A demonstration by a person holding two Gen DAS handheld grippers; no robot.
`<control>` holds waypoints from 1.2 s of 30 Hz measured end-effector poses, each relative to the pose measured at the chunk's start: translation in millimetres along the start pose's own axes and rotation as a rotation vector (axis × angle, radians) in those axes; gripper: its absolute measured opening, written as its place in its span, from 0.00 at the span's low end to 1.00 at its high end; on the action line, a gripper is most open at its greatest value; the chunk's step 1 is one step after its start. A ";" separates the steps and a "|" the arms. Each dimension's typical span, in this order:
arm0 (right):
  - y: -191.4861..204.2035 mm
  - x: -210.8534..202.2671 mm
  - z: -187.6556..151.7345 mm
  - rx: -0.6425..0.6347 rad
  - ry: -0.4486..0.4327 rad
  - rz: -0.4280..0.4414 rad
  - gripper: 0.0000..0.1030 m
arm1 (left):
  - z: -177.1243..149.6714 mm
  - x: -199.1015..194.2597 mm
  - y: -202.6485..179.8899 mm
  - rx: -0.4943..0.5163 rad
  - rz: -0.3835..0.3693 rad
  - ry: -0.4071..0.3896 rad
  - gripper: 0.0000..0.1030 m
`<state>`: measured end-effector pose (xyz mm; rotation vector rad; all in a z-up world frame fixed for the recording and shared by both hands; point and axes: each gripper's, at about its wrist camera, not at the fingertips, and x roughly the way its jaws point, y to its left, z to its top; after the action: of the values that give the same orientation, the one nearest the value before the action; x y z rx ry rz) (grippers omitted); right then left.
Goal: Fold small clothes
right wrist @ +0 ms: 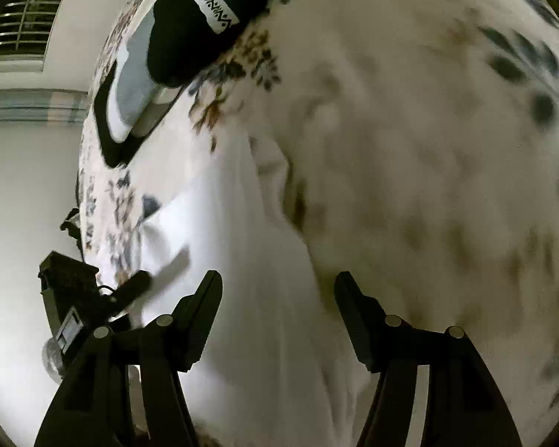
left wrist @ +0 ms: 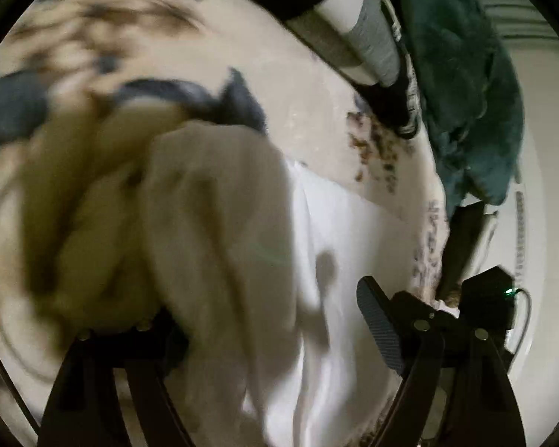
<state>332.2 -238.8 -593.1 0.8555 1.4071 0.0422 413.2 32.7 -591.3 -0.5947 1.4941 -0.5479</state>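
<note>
A white small garment (left wrist: 339,260) lies on the floral bedsheet (left wrist: 309,111). In the left wrist view a blurred beige-yellow fold of cloth (left wrist: 130,216) covers the left finger; the right finger (left wrist: 376,320) stands clear, so my left gripper (left wrist: 264,320) is open with cloth draped over one side. In the right wrist view my right gripper (right wrist: 277,309) is open, its fingers on either side of the white garment (right wrist: 242,260). The other gripper shows at lower left there (right wrist: 93,298).
A stack of folded dark, white and grey clothes (left wrist: 361,37) and a teal fluffy cloth (left wrist: 466,85) lie at the bed's far edge. The same stack shows in the right wrist view (right wrist: 167,56). White wall and a window grille (right wrist: 22,18) lie beyond.
</note>
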 end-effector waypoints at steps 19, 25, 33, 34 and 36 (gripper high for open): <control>-27.1 -31.3 -13.2 0.099 0.032 0.034 0.59 | -19.9 -39.0 19.9 -0.036 -0.102 0.070 0.79; -46.2 -51.2 -58.0 0.061 0.048 -0.177 0.65 | -79.4 -43.9 28.5 0.048 0.187 0.069 0.80; -57.9 -39.8 -72.3 0.017 0.051 -0.384 0.71 | -69.8 -21.8 39.1 -0.074 0.168 0.048 1.00; -58.1 -36.2 -71.7 0.018 0.050 -0.384 0.71 | -71.4 -23.1 40.4 -0.090 0.177 0.035 1.00; -59.8 -28.2 -70.6 0.032 0.052 -0.379 0.74 | -77.2 -25.5 41.0 -0.127 0.191 -0.038 1.00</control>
<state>238.0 -260.5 -596.5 0.6051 1.6019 -0.2490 334.7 78.1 -598.8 -0.5507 1.5386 -0.2944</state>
